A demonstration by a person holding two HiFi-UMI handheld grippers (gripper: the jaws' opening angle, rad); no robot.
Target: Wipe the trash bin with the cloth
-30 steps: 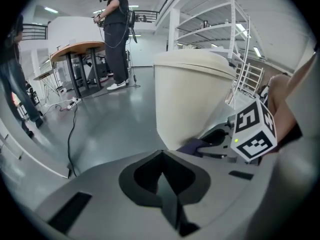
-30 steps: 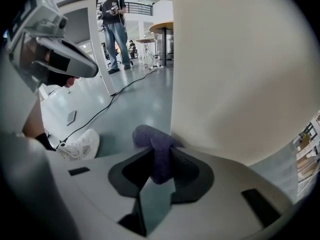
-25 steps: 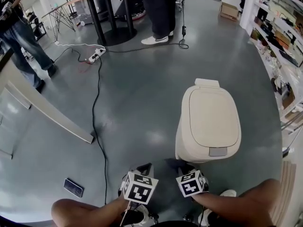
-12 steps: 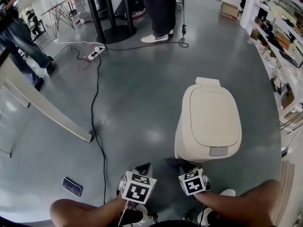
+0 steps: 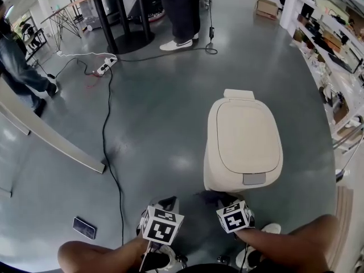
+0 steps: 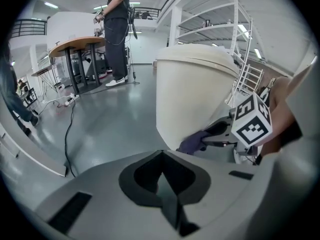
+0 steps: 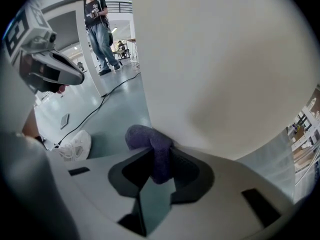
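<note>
Seen from above, a person in blue jeans (image 5: pixel 20 75) stands at the far left of a grey polished floor (image 5: pixel 159 124), beside a long pale beam (image 5: pixel 54 136) lying on it. A black cable (image 5: pixel 107 147) runs from a white power strip (image 5: pixel 104 68) down toward the viewer, past a small dark flat rectangle (image 5: pixel 84 227) on the floor. Low in the middle, the left gripper (image 5: pixel 166 202) is held in the air with its jaws closed together on nothing, near the bin but not touching it. Just to its right, the right gripper (image 7: pixel 159 160) pinches a small purple fuzzy cloth (image 7: pixel 152 146), and the cloth is pressed against the lower front wall of a cream plastic trash bin with a rounded closed lid (image 5: pixel 244 141). The bin stands upright on the floor, right of centre. Behind it, another person in dark trousers and white shoes (image 5: pixel 179 21) stands by a round wooden table on black legs (image 5: pixel 116 16). White shelving (image 5: pixel 335 44) lines the far right edge
</note>
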